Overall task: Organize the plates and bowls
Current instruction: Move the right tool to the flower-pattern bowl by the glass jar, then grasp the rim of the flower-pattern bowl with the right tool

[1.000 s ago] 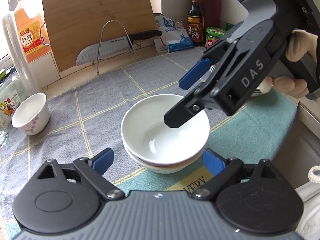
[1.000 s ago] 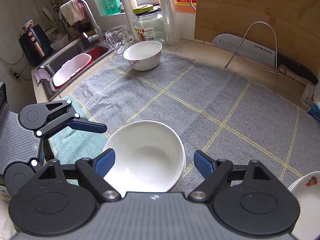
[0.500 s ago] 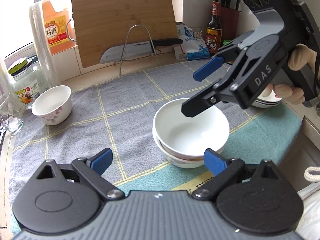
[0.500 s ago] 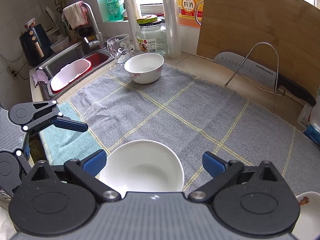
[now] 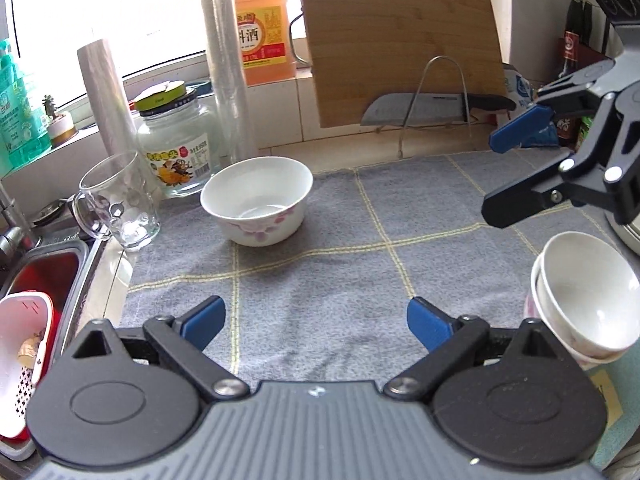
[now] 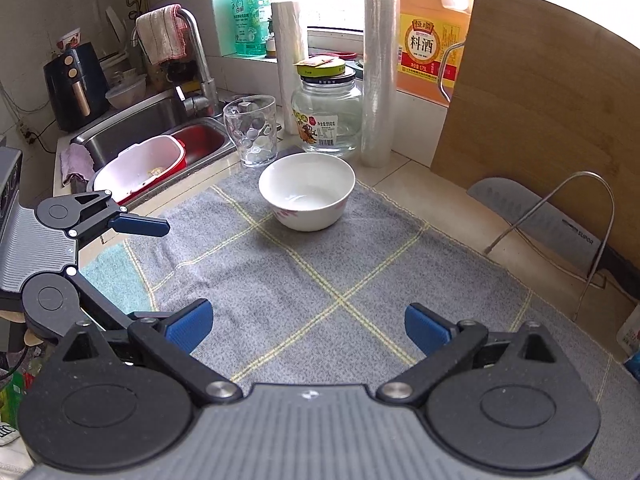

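A: What is the surface like, from near to far?

B: A grey cloth (image 6: 320, 280) with yellow lines covers the counter, and a teal cloth (image 6: 116, 280) lies beside it. On the grey cloth, at its far side, stands 1 bowl (image 6: 307, 190) with pink flowers, upright. Behind it are a glass (image 6: 251, 130), a jar (image 6: 326, 114), 2 rolls of film and an orange bottle (image 6: 434, 36). At the left is the sink (image 6: 156, 128) with a red and white basket. At the right a knife (image 6: 536, 220) leans on a wire stand in front of a wooden board (image 6: 540, 108).

A: And the other bowls?

B: A stack (image 5: 580, 300) of bowls sits near the right edge in the left view.

A: The tongs?

B: The left gripper (image 5: 316, 322) is wide open, with nothing between the pads, only cloth below. The right gripper (image 6: 306, 326) has just been opening; its jaws are fully apart and empty. Both are well apart from the flowered bowl.
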A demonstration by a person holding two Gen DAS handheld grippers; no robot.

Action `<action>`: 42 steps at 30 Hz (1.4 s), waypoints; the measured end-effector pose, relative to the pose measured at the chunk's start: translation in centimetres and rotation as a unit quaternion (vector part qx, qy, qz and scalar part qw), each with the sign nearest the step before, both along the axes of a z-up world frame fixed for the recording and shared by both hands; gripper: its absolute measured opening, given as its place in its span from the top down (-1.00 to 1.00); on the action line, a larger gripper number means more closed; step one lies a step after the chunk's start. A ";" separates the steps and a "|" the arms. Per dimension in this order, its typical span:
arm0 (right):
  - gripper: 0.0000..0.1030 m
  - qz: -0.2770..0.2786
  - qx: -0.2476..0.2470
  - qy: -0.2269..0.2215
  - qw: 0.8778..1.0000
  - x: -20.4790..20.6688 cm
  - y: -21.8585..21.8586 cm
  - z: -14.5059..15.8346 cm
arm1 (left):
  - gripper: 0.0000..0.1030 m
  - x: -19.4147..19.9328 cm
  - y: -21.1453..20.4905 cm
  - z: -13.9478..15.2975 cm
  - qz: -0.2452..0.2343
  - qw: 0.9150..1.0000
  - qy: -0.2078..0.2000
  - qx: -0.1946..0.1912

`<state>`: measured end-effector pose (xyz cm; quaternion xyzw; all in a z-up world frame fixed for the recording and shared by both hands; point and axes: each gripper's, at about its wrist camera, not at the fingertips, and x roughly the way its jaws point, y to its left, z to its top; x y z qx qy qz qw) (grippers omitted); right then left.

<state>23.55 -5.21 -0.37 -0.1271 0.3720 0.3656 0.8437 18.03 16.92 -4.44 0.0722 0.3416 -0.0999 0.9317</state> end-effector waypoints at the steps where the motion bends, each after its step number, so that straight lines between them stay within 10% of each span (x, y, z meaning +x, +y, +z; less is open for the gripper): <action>1: -1.00 0.004 -0.004 -0.006 1.000 0.5 0.7 0.0 | -0.89 0.7 0.6 -0.3 0.009 1.000 -0.005 0.004; 42: -0.63 0.029 -0.005 0.069 0.997 19.0 14.5 -6.9 | -0.82 12.5 2.4 -4.9 -0.019 0.998 -0.065 -0.012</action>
